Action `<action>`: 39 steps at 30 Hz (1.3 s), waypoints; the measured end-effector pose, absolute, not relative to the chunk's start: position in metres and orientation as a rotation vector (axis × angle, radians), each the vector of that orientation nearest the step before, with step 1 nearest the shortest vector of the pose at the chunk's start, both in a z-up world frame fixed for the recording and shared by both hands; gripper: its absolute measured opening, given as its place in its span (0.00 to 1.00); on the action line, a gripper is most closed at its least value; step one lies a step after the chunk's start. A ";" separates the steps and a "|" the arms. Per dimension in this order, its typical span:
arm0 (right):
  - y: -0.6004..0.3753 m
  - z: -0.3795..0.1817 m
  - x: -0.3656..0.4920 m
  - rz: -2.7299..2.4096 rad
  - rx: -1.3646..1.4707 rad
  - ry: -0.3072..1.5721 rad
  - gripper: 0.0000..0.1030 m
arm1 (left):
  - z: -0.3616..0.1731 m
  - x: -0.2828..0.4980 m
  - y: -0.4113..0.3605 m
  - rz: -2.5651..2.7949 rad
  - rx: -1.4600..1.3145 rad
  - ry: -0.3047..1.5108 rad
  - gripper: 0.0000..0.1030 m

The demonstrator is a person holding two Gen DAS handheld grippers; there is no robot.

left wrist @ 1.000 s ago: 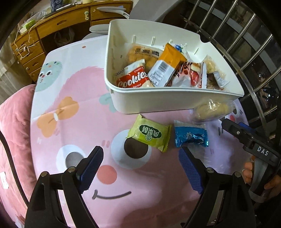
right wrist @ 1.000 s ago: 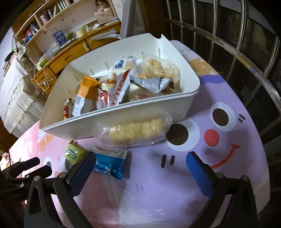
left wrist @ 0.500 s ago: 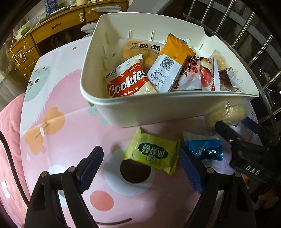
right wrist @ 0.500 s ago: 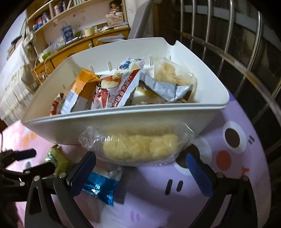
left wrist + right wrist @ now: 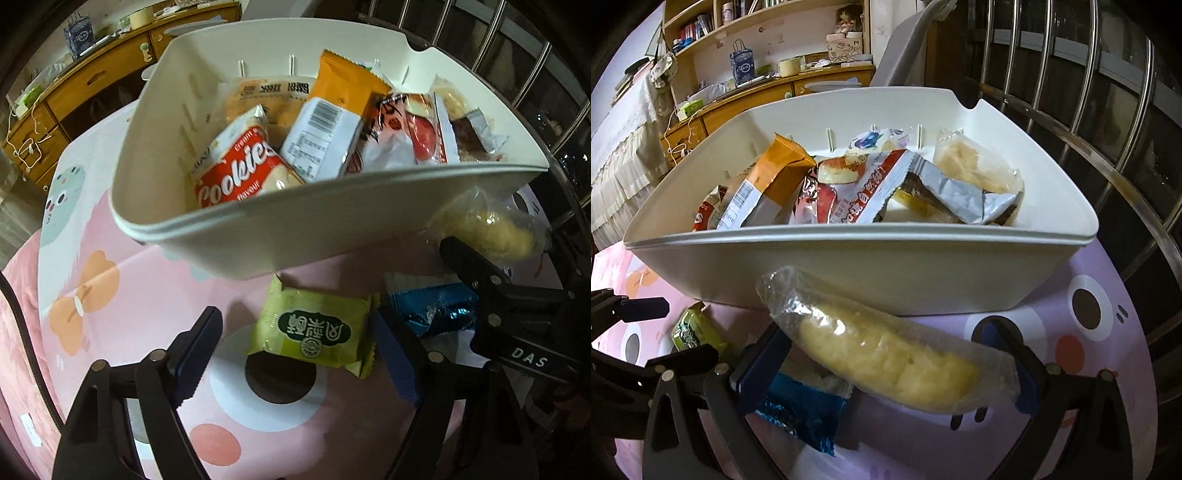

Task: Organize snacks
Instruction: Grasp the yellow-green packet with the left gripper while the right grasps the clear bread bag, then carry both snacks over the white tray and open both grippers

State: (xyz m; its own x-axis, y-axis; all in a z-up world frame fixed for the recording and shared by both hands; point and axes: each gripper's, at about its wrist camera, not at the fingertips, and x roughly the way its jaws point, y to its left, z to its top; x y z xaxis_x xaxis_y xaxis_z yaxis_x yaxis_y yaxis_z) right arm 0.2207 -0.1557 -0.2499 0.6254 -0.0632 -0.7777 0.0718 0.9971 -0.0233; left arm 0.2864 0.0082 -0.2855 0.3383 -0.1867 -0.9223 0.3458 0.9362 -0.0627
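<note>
Where left gripper (image 5: 295, 354) was farther back, open fingers now flank green packet (image 5: 314, 328) on table, long axis across gap. Right view: open right gripper (image 5: 882, 365) closer, straddling clear-wrapped cake (image 5: 886, 350) lying crosswise against bin (image 5: 849, 273).

My tabletop (image 5: 110, 314) wears a pink cartoon-face cover. Ahead of my left claw (image 5: 295, 358) sits the white bin (image 5: 295, 240); the green packet (image 5: 314, 328) lies between its tips, the blue packet (image 5: 436, 310) just right, the clear-wrapped cake (image 5: 882, 354) between my right claw's (image 5: 882, 365) tips.
</note>
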 end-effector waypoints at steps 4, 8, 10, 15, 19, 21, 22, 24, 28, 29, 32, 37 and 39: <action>-0.154 -0.251 0.221 -0.083 0.000 0.900 0.95 | -0.286 0.281 0.009 -0.356 0.138 1.177 0.68; -0.151 -0.249 0.218 -0.048 -0.014 0.894 0.88 | -0.287 0.279 0.009 -0.360 0.121 1.170 0.60; -0.152 -0.247 0.217 -0.040 -0.009 0.887 0.82 | -0.287 0.278 0.006 -0.358 0.127 1.164 0.58; -0.150 -0.244 0.214 -0.015 -0.034 0.891 0.70 | -0.287 0.272 0.006 -0.348 0.113 1.154 0.53; -0.143 -0.241 0.210 0.022 -0.067 0.892 0.59 | -0.287 0.268 -0.001 -0.336 0.125 1.138 0.49; -0.140 -0.239 0.208 0.027 -0.082 0.889 0.57 | -0.287 0.267 -0.002 -0.326 0.120 1.143 0.49; -0.138 -0.238 0.206 0.032 -0.091 0.888 0.56 | -0.286 0.265 -0.002 -0.325 0.118 1.148 0.49; -0.137 -0.235 0.202 0.042 -0.099 0.885 0.55 | -0.285 0.262 -0.002 -0.319 0.116 1.156 0.49; -0.135 -0.229 0.195 0.056 -0.103 0.889 0.52 | -0.272 0.247 0.008 -0.315 0.106 1.125 0.49; -0.134 -0.228 0.193 0.057 -0.105 0.889 0.52 | -0.268 0.246 0.012 -0.316 0.101 1.121 0.49; -0.131 -0.222 0.185 0.066 -0.098 0.887 0.50 | -0.257 0.238 0.017 -0.305 0.095 1.115 0.49; -0.120 -0.210 0.170 0.102 -0.095 0.884 0.48 | -0.228 0.223 0.033 -0.312 0.025 1.108 0.49; -0.116 -0.204 0.165 0.125 -0.071 0.889 0.48 | -0.216 0.220 0.041 -0.320 0.015 1.105 0.49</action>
